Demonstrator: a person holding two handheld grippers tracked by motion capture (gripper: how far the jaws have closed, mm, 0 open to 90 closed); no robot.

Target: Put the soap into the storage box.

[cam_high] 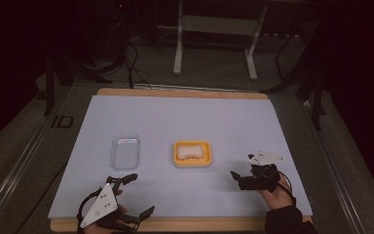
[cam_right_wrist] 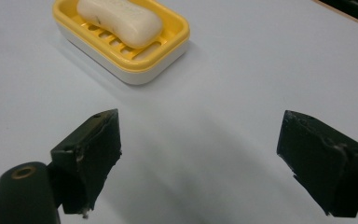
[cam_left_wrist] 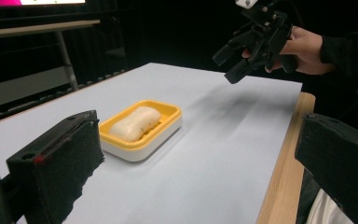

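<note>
A yellow soap dish (cam_high: 208,156) sits at the middle of the pale sheet with a white bar of soap (cam_high: 192,152) lying in it. My left gripper (cam_high: 139,195) is near the front left edge, open and empty. In the left gripper view its wide jaws frame the soap dish (cam_left_wrist: 168,115) and the soap (cam_left_wrist: 134,122). My right gripper (cam_high: 238,180) hovers to the right of the dish, open, with nothing between its jaws. The right gripper view has the soap (cam_right_wrist: 121,18) and the dish (cam_right_wrist: 173,41) ahead at the upper left.
A clear plastic tray (cam_high: 125,151) lies left of the soap dish. The sheet (cam_high: 185,117) covers a wooden board whose front edge (cam_high: 199,224) runs under my hands. Table legs and cables stand on the dark floor beyond.
</note>
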